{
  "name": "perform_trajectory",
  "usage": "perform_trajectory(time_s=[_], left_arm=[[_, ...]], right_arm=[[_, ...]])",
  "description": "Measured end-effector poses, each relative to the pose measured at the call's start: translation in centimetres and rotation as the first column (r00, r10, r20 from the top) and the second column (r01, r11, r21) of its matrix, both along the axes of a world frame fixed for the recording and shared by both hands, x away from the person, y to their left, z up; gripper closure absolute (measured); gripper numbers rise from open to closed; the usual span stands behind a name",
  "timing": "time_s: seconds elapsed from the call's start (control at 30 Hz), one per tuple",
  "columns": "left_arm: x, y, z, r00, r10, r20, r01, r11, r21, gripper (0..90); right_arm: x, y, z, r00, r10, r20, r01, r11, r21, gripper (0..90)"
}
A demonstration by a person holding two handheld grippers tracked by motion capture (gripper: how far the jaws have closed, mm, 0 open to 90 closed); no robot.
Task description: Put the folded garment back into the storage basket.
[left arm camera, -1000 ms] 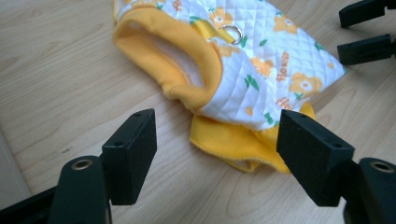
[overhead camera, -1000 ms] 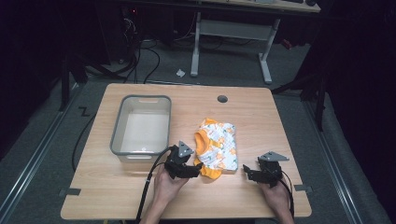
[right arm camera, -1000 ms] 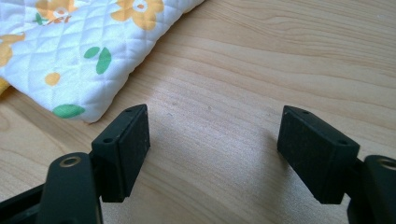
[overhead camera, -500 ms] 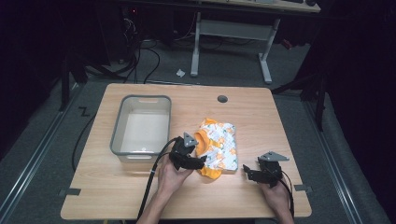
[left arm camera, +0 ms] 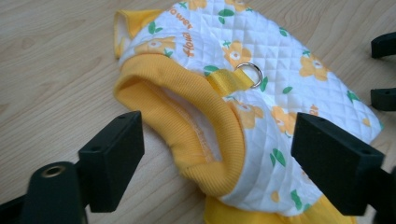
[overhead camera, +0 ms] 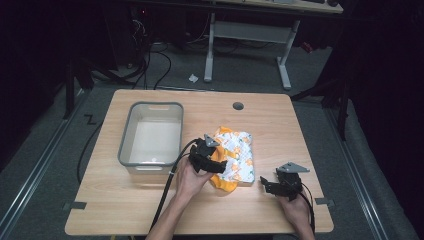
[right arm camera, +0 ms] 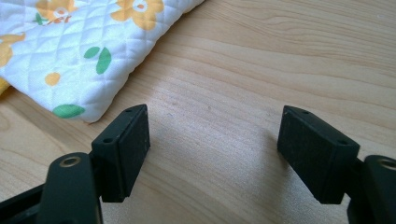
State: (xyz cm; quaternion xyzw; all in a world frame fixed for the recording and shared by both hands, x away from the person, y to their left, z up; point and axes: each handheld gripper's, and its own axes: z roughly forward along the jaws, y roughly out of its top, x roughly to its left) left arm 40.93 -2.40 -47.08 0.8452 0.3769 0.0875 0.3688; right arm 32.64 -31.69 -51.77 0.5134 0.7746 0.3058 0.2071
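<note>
A small quilted garment (overhead camera: 239,152), white with orange flowers and yellow ribbed trim, lies flat on the wooden table (overhead camera: 300,135). My left gripper (overhead camera: 216,161) hovers over its left edge. In the left gripper view the jaws have just been opening and now stand wide apart (left arm camera: 217,135). The yellow ribbed opening of the garment (left arm camera: 261,107) lies between them, untouched by the pads. A metal D-ring (left arm camera: 248,73) sits on a yellow strap. My right gripper (overhead camera: 265,184) rests to the garment's right, open (right arm camera: 215,126) over bare wood, with the garment's corner (right arm camera: 79,46) beyond its left jaw.
A grey plastic bin (overhead camera: 150,107) stands on the left half of the table, close beside the left gripper. A round cable hole (overhead camera: 238,106) sits near the table's far edge. Cables trail from both grippers toward the person.
My left gripper has moved away from the person and slightly right, further over the garment's edge, and its jaws have widened. The right gripper and the garment have stayed put.
</note>
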Motion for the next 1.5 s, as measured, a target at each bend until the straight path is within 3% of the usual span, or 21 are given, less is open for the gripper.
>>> perform_trajectory(time_s=[0.53, 0.8, 0.83, 0.93, 1.0, 1.13, 1.5], left_arm=[[2.1, -0.9, -2.5, 0.9958, 0.06, -0.07, -0.059, 0.9981, 0.019, 15.0], [2.5, -1.5, -3.2, 0.9945, 0.08, -0.067, -0.075, 0.9947, 0.07, 15.8], [2.6, -1.7, -3.7, 0.9935, 0.079, -0.082, -0.073, 0.9944, 0.076, 16.2], [2.7, -1.9, -4.1, 0.9922, 0.076, -0.099, -0.069, 0.9952, 0.07, 16.6], [2.6, -2.1, -4.1, 0.9936, 0.072, -0.087, -0.065, 0.995, 0.076, 17.0], [2.5, -2.1, -4.1, 0.9952, 0.047, -0.085, -0.042, 0.997, 0.064, 22.7], [1.9, -2.4, -3.9, 0.9967, 0.002, -0.081, 0.001, 0.9995, 0.031, 51.9]], right_arm=[[0.0, 0.0, 0.0, 1.0, 0.0, 0.0, 0.0, 1.0, 0.0, 25.4], [0.0, 0.0, 0.0, 1.0, 0.0, 0.0, 0.0, 1.0, 0.0, 25.5], [0.0, 0.0, 0.0, 1.0, 0.0, 0.0, 0.0, 1.0, 0.0, 25.5], [0.0, 0.0, 0.0, 1.0, 0.0, 0.0, 0.0, 1.0, 0.0, 25.4], [0.0, 0.0, 0.0, 1.0, 0.0, 0.0, 0.0, 1.0, 0.0, 25.4], [0.0, 0.0, 0.0, 1.0, 0.0, 0.0, 0.0, 1.0, 0.0, 25.4], [0.0, 0.0, 0.0, 1.0, -0.001, 0.0, 0.001, 1.0, 0.0, 25.4]])
